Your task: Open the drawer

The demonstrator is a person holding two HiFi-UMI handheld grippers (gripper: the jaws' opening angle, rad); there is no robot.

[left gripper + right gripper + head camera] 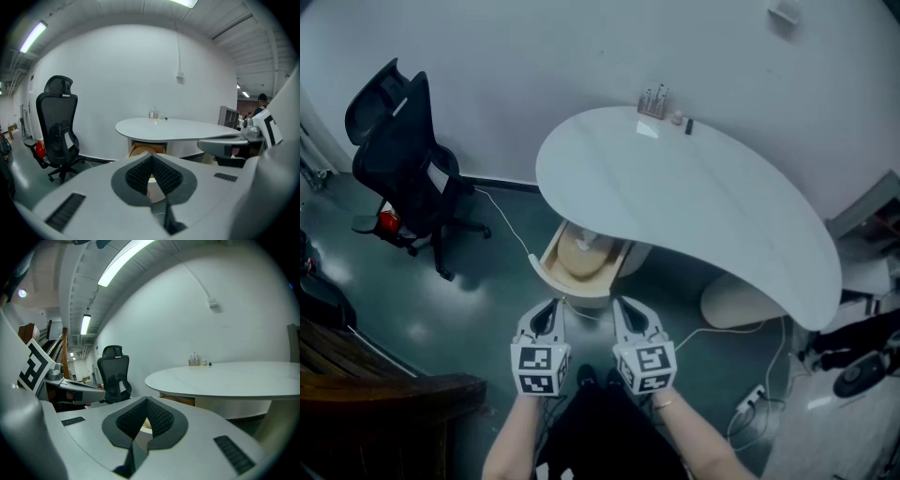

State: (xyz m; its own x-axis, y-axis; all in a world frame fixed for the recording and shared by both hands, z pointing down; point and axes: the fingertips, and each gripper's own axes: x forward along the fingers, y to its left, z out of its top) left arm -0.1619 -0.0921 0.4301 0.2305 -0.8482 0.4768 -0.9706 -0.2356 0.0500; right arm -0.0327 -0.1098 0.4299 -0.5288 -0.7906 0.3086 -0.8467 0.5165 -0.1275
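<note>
At the left stood a black office chair (403, 159), well apart from the work. Our left gripper (547, 317) was shut and empty, held in the air short of the wooden drawer (579, 262) under the near edge of the white table (703, 202). Our right gripper (628, 317), just beside the left one, was likewise closed on nothing. We judged this to be the approach. Next, one gripper had to open and reach the drawer's front.

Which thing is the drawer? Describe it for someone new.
Start at the big white curved table. Under its near edge, toward the left end in the head view, a drawer juts out. It is the only tan, round-fronted thing there; the chair to its left is black, the pedestal to its right cream.
</note>
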